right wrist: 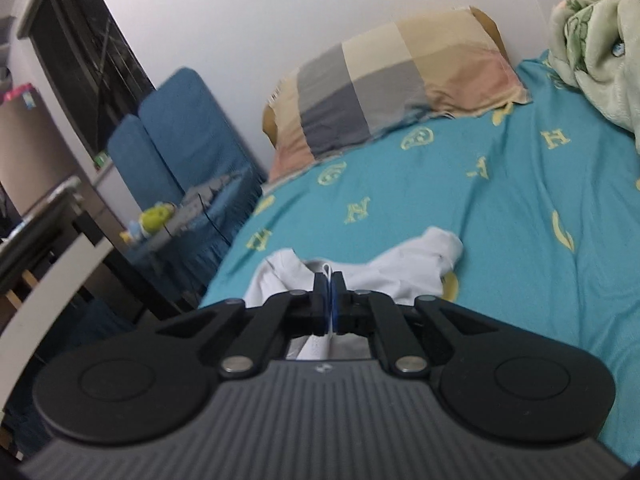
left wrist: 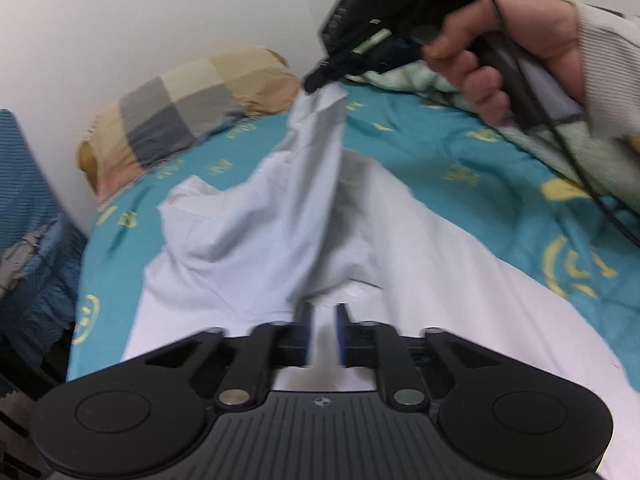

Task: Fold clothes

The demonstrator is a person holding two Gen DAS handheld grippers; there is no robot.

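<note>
We see a white garment (left wrist: 280, 216) spread on the teal bedsheet (left wrist: 460, 168), from the centre of the left wrist view down to 6 o'clock. Our right gripper (right wrist: 330, 300) is pinched tight on a fold of it, lifting a peak of cloth toward 12 o'clock. Our left gripper (left wrist: 322, 334) stands slightly parted just over the cloth, gripping nothing. A checked pillow (left wrist: 192, 108) lies at 10 o'clock, a crumpled green blanket (right wrist: 600, 52) at 2 o'clock.

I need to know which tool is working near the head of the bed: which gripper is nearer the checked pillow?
Right. The right gripper holds the white garment lifted near the checked pillow; the left gripper hangs open over the garment's near part, farther back.
</note>
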